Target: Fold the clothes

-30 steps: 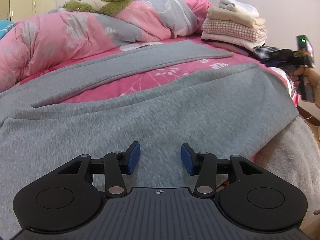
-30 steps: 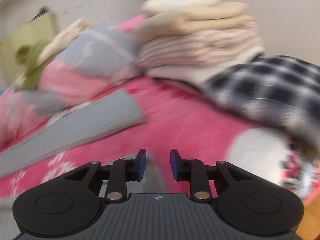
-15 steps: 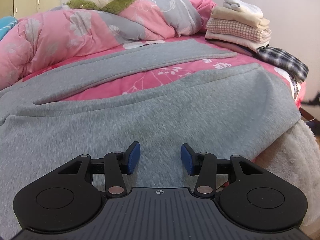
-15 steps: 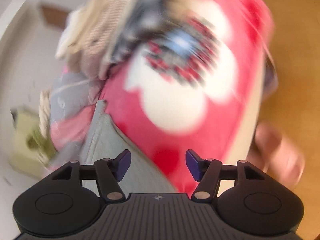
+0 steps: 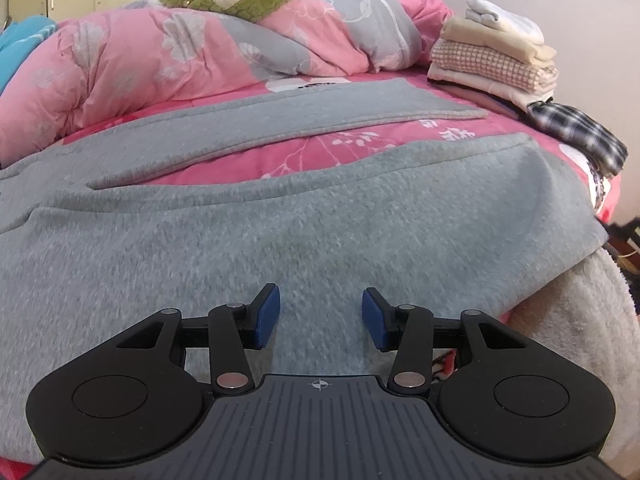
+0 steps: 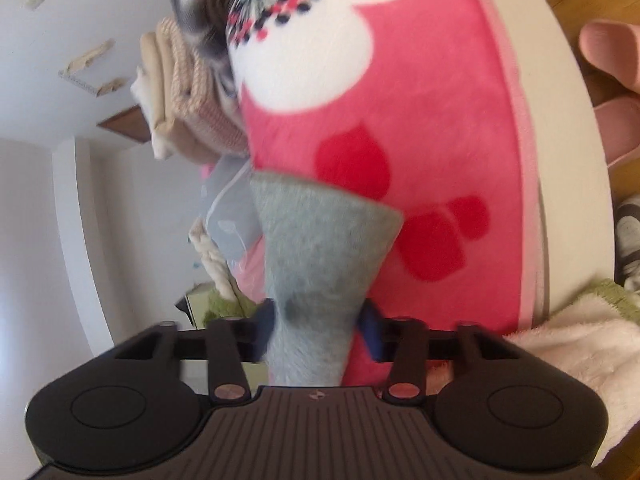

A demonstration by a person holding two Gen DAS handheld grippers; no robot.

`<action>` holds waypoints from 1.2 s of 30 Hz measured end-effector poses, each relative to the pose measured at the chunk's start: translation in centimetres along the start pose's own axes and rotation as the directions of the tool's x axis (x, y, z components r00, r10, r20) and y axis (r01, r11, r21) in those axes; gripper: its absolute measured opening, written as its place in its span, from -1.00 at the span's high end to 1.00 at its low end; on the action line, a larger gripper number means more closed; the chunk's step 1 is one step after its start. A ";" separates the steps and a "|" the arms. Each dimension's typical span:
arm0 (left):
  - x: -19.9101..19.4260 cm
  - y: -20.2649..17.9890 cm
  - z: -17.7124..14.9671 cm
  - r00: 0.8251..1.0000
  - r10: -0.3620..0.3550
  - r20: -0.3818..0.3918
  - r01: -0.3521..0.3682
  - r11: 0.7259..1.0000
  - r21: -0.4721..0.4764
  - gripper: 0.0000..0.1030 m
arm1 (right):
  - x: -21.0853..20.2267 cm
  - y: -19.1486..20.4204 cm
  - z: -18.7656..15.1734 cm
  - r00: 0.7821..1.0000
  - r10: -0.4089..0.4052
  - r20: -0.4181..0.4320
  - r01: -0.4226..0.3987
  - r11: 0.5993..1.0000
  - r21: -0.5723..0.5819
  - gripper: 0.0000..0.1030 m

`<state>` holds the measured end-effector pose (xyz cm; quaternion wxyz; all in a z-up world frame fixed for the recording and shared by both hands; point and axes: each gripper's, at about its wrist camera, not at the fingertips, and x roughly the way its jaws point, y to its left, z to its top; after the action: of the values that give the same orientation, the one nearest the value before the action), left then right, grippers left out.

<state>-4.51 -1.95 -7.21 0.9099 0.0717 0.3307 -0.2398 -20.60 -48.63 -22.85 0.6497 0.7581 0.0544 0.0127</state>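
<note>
The left gripper (image 5: pixel 321 316) hovers over the near edge of the bed (image 5: pixel 424 148), its blue pads (image 5: pixel 267 316) standing moderately apart with nothing between them. The grey garment (image 5: pixel 304 224) lies spread flat beneath and ahead of these jaws, covering most of the pink floral bedspread. One long grey part (image 5: pixel 304 116) stretches toward the far right corner, with a strip of pink showing between it and the main body. At the far side of the bed a pink and grey quilt (image 5: pixel 192 52) is heaped. In the far right corner sits a stack of folded clothes (image 5: pixel 496 60) with a checked cloth (image 5: pixel 576 132) just beside it.

The right gripper (image 6: pixel 318 330) is rolled sideways at the right edge of the bed. Its jaws have just been closing, and the garment's end (image 6: pixel 316 248) passes straight between them; the pads (image 6: pixel 370 330) appear to press on its sides, gathering the grey cloth into a narrow neck that flares wider beyond the fingertips. Behind it hangs the pink blanket (image 6: pixel 440 132) with red and white flowers. Pink slippers (image 6: pixel 612 80) lie on the floor at the far right.
</note>
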 end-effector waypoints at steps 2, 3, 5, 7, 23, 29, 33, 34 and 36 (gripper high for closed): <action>-0.1 0.2 -0.1 1.000 0.005 -0.001 -0.005 1.000 -0.006 0.12 | -0.5 2.1 -0.4 0.999 -0.020 0.046 0.025 0.994 -0.110 0.91; -0.2 0.3 -0.1 1.000 0.008 -0.001 -0.008 1.000 -0.009 0.12 | -1.0 3.7 -0.6 0.997 -0.018 0.070 0.030 0.983 -0.180 0.91; -0.3 0.5 -0.1 1.000 0.010 -0.001 -0.011 1.000 -0.016 0.12 | -1.5 6.8 -1.3 0.994 -0.038 0.098 0.067 0.949 -0.309 0.92; -0.3 0.6 0.0 1.000 0.011 0.004 -0.011 1.000 -0.023 0.12 | -1.8 9.7 -2.1 0.991 -0.059 0.123 0.105 0.904 -0.415 0.92; 1.0 0.9 2.3 1.000 0.005 0.019 -0.005 1.000 0.011 0.12 | -2.4 6.6 -2.5 0.945 -0.262 0.195 0.319 0.873 -0.369 0.92; 3.4 -1.3 5.8 0.998 -0.047 0.032 0.045 0.997 0.059 0.15 | -2.5 7.5 -2.7 0.951 -0.231 0.205 0.297 0.867 -0.400 0.92; 5.9 -3.3 7.4 0.992 -0.127 0.003 0.127 0.989 0.072 0.48 | -2.7 7.8 -2.9 0.956 -0.207 0.207 0.275 0.876 -0.397 0.92; 6.7 -3.6 7.6 0.991 -0.134 -0.009 0.134 0.988 0.073 0.54 | -2.8 7.8 -2.9 0.957 -0.203 0.207 0.271 0.876 -0.398 0.92; 8.5 -4.3 8.0 0.992 -0.121 -0.034 0.123 0.990 0.073 0.66 | -2.9 7.9 -2.9 0.958 -0.200 0.206 0.269 0.877 -0.398 0.92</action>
<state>3.58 -11.32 -6.33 0.8852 0.0889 0.3386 -0.3063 -23.19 -47.20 -14.48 0.7970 0.5860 0.0899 -0.1152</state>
